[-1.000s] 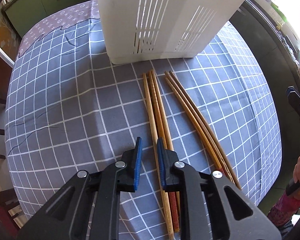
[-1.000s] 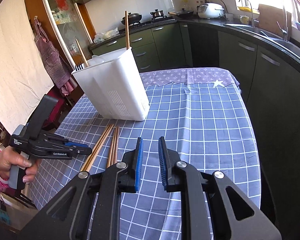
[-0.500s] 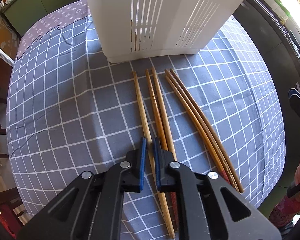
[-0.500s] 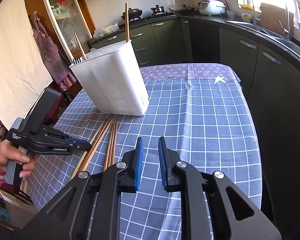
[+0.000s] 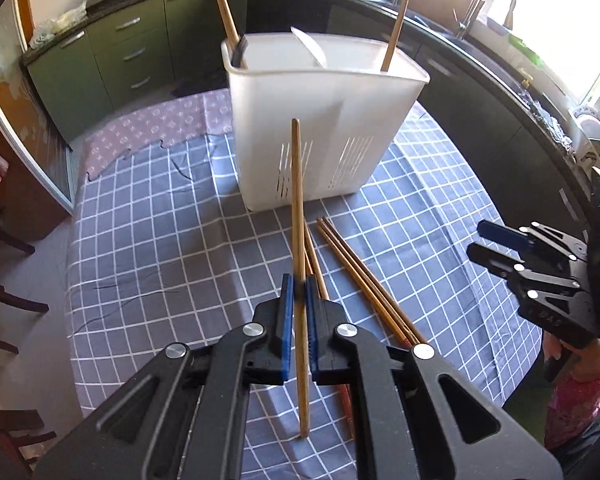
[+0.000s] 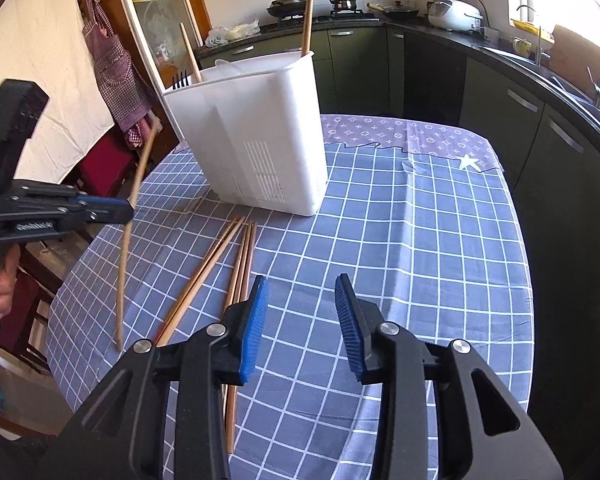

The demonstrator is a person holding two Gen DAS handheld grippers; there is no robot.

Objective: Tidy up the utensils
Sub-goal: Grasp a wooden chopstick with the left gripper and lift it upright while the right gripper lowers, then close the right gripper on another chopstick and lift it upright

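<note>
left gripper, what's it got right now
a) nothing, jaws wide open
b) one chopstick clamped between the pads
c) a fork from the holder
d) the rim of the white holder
b: the left gripper is shut on a single chopstick, lifted clear of the other chopsticks lying on the checked tablecloth in front of the white utensil holder.
</note>
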